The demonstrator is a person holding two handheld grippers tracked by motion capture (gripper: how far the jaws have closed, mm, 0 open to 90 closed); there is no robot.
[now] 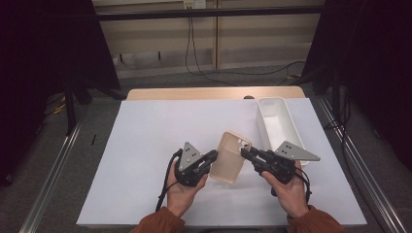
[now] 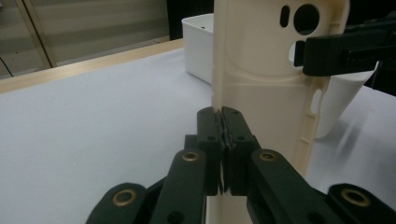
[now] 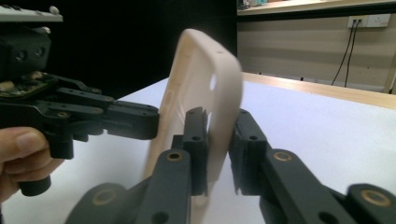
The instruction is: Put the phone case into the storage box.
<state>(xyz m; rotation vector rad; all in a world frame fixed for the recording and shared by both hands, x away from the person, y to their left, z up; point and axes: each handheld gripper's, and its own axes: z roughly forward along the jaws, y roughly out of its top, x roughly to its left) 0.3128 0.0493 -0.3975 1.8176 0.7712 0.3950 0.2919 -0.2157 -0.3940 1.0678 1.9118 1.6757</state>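
Cream phone case (image 1: 231, 156) held upright above the white worktop (image 1: 145, 145), left tool (image 1: 210, 158) clamped on its left edge; right tool (image 1: 246, 153) gripping its right edge, white bin (image 1: 277, 121) just beyond

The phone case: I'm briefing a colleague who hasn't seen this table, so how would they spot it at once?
On the white sheet covering the table, look near the front edge, just left of the long white bin. The phone case is held up between the left gripper and the right gripper, each clamped on one edge. It is the cream, translucent shell with camera cut-outs.
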